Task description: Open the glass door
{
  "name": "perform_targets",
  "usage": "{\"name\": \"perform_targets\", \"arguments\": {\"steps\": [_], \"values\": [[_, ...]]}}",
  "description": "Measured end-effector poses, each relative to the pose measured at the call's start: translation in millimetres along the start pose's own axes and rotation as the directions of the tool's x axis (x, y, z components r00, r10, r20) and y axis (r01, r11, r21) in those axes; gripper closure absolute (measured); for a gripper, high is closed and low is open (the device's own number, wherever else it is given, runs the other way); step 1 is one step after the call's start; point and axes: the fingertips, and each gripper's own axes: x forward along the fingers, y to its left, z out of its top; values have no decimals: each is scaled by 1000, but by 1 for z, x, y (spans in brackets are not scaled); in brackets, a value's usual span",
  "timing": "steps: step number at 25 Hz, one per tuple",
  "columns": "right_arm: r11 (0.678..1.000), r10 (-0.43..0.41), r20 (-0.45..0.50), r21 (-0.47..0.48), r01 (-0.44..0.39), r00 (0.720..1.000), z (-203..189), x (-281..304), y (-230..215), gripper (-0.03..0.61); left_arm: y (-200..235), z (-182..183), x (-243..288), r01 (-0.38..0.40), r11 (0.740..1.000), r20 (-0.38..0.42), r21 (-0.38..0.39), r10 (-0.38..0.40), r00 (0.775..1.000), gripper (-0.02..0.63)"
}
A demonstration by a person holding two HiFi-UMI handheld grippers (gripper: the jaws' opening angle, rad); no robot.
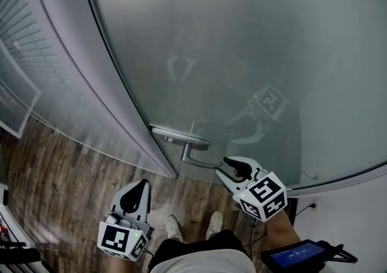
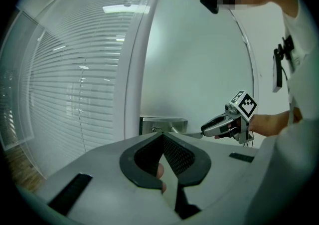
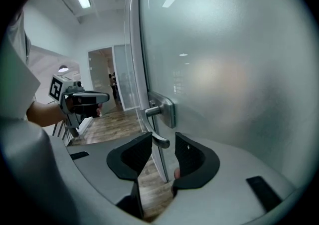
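Note:
The frosted glass door (image 1: 242, 54) carries a metal lever handle (image 1: 193, 155) on a plate (image 1: 179, 138) near its left edge. My right gripper (image 1: 221, 166) is at the free end of the lever. In the right gripper view its jaws (image 3: 163, 145) stand open with the tip of the lever handle (image 3: 151, 128) between them, and a gap shows beside the right pad. My left gripper (image 1: 140, 186) hangs lower left, away from the door, its jaws (image 2: 163, 135) shut on nothing. From there I see the handle (image 2: 190, 134) and the right gripper (image 2: 207, 130) at it.
A grey door frame (image 1: 91, 84) and a glass wall with blinds (image 1: 30, 54) stand left of the door. Wooden floor (image 1: 60, 169) lies below, with the person's shoes (image 1: 175, 226) close to the door. A dark tablet (image 1: 299, 255) sits at the lower right by a white wall (image 1: 354, 205).

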Motion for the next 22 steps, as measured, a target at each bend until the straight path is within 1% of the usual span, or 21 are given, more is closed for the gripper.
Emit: {"name": "perform_targets", "arguments": {"steps": [3,5,7,13,22], "values": [[998,2,-39,-63,-5,999,-9,5,6,433,-1,-3,3,13,1000,-4,3,-13,1000,615],[997,-2,-45,-72,-1,999,-12,6,8,433,-3,-2,3,18,1000,-3,6,-18,1000,615],[998,-5,-39,-61,2,999,-14,5,7,453,-5,-2,4,21,1000,-1,10,-21,1000,615],[1000,-10,-32,-16,10,999,-17,9,4,456,-3,-4,5,25,1000,-1,11,-25,1000,615],[998,-22,-32,63,24,999,-30,21,2,454,-16,-5,10,61,998,4,13,-61,998,614]]}}
